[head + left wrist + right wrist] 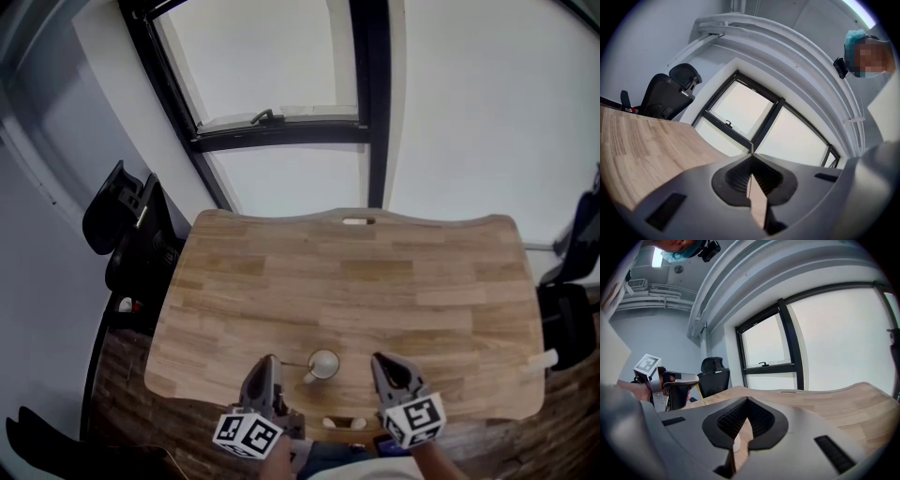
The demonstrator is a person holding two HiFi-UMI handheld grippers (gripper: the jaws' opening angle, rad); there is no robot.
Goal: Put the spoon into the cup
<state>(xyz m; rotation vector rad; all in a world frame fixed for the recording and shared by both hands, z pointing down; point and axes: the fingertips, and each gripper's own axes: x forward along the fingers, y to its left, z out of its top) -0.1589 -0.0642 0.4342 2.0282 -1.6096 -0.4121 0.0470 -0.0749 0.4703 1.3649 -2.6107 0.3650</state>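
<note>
**Near edge.** The person is standing at the middle of the table's [394,281] near edge, holding both grippers low over the wood, one on each side of the cup [324,364].

**Left gripper** [269,361]. Its jaws are pinching tight on the thin shaft of the spoon [295,364]. The spoon is running level from the jaw tips rightward to the cup's left rim. Whether its far end is lying inside the cup cannot be told.

**Right gripper** [380,359]. Its jaws are meeting at the tips and gripping nothing. It is pointing away from the person and keeping a clear gap to the cup's right side.

**Cup.** The white cup is standing upright near the near edge, between the two grippers, with its handle pointing back toward the left gripper.

**Open room.** Beyond the cup, open wood is stretching to the far edge and out to both side edges.

**Far edge.** The far edge is curving gently, and a small slot [357,221] is sitting at its middle.

**Surroundings.** A black office chair [131,225] is standing close off the left edge, and a second dark chair [572,309] is standing off the right edge. A tall window with a dark frame [373,103] is rising behind the far edge.
</note>
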